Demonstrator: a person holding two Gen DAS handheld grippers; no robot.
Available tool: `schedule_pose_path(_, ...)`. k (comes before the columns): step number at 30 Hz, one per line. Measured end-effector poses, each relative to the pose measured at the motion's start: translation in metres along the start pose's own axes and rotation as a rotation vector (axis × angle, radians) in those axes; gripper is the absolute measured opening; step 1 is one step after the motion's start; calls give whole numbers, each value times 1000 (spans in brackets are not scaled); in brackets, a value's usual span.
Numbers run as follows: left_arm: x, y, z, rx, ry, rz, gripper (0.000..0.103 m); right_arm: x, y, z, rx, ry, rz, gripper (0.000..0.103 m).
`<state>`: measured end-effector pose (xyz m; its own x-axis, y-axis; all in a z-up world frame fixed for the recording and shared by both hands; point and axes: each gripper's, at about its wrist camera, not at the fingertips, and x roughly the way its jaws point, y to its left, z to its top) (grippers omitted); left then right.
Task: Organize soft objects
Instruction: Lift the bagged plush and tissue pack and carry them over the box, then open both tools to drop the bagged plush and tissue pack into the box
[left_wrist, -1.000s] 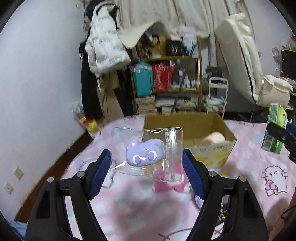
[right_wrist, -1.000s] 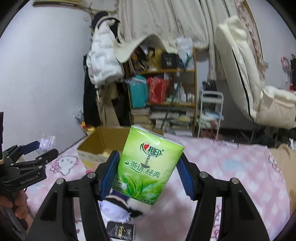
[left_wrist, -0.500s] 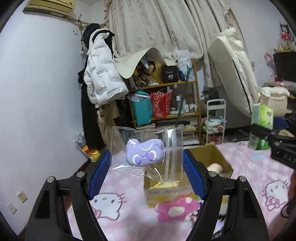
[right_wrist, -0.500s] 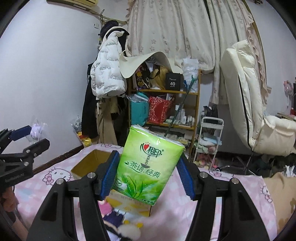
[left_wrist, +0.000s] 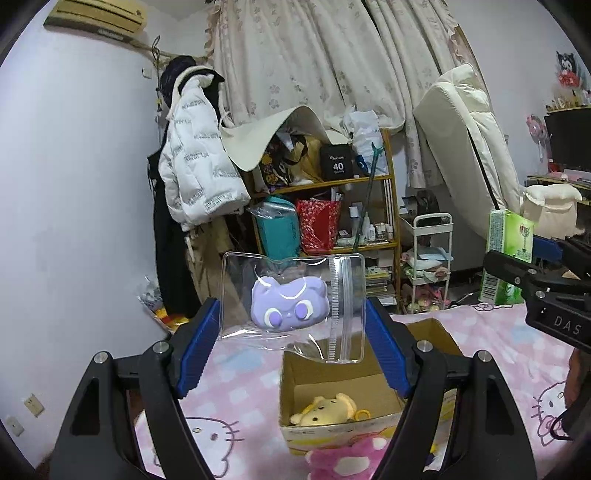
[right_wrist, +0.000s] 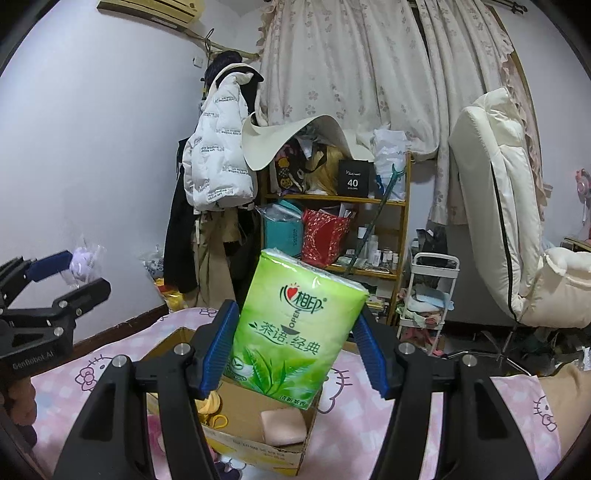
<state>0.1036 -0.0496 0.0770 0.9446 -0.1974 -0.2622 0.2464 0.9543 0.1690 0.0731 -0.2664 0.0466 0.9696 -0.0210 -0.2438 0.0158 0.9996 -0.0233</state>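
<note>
Left hand-held gripper (left_wrist: 291, 334) clamped on toy pouch (left_wrist: 291, 299) | right hand-held gripper (right_wrist: 295, 343) clamped on tissue pack (right_wrist: 291, 328) | both lifted above cardboard box (left_wrist: 332, 373), previously level, now at 6 o'clock | drop awaited

Left gripper (left_wrist: 291, 341): we hold it in the air, pointing slightly downward; its 2 blue pads clamp a clear pouch (left_wrist: 295, 302) at both side edges.
Right gripper (right_wrist: 293, 347): we hold it raised at a similar tilt; its 2 blue pads press the sides of a green tissue pack (right_wrist: 295, 328), which sits tilted between them.
Relation: we see each gripper at the edge of the other's view, side by side and apart.
Hand (right_wrist: 18, 404): partly visible beneath the left gripper.
</note>
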Motion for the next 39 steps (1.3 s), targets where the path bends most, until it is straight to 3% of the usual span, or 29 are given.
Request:
schedule_pose_path(21, 84, -4, -49, -33, 164, -70, 77, 75, -19, -52, 110, 159, 84, 66)
schedule_pose_path(28, 93, -7, -60, -25, 204, -97, 77, 84, -13, -62, 96, 198, 108, 66)
schedule_pose_path(39, 86, -4, -63, -42, 231, -76, 83, 84, -11, -66, 92, 208, 123, 71)
